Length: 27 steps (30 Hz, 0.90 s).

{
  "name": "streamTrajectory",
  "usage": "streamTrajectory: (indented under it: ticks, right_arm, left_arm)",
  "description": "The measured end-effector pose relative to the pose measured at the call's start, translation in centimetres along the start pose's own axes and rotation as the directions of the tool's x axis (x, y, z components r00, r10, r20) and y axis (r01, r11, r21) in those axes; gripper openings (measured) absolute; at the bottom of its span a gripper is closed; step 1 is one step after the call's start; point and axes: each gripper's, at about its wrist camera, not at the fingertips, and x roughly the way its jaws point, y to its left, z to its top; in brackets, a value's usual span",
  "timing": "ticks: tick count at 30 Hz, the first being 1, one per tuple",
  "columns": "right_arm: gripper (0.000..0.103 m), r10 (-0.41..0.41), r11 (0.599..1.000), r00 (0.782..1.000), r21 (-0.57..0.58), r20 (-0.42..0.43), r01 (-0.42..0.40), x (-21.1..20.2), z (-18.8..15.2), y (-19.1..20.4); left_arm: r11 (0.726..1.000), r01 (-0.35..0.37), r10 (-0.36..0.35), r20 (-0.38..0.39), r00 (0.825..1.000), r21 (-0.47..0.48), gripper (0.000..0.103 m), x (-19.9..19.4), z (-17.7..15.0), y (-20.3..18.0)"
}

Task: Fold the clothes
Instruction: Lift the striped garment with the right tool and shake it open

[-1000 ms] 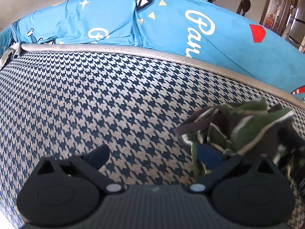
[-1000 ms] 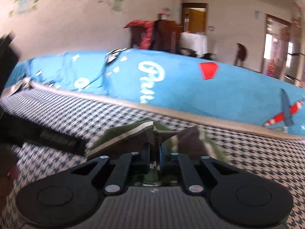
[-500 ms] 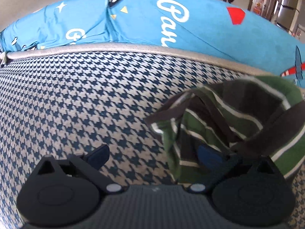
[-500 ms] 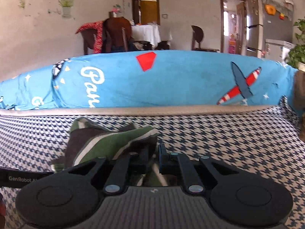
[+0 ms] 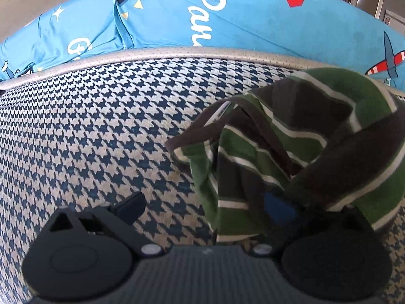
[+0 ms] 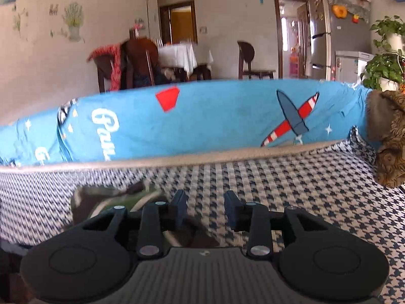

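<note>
The striped garment (image 5: 291,139) was draped over the widely spread left gripper (image 5: 202,207); the right gripper (image 6: 205,209) was opening, nothing held between.

A houndstooth-covered seat (image 5: 88,131) bears a crumpled green striped garment (image 5: 291,147) before a blue cushion (image 5: 253,20).

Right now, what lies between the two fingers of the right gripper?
Only bare houndstooth cover shows in the right wrist view. The right gripper is opening with nothing between its jaws; the striped garment lies beside its left finger.
</note>
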Motion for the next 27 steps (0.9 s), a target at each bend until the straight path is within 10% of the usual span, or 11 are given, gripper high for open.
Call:
streamTrajectory:
  ticks: [12,21,27]
  right_arm:
    - [0.056,0.340,0.938,0.939,-0.044,-0.057,-0.343,0.1,-0.5,4.1]
    - [0.070,0.265,0.937,0.951,-0.192,-0.157,-0.292,3.1,-2.8,7.6]
    - [0.024,0.154,0.956,0.975,-0.227,-0.160,-0.188,4.4,-3.6,7.2]
  left_arm:
    - [1.000,0.014,-0.014,-0.004,1.000,0.005,0.103,-0.5,-0.9,-0.3]
    - [0.999,0.023,-0.024,-0.015,1.000,-0.024,0.103,-0.8,-0.7,0.9]
    - [0.999,0.030,-0.030,-0.005,1.000,-0.016,0.103,-1.0,-0.6,1.0]
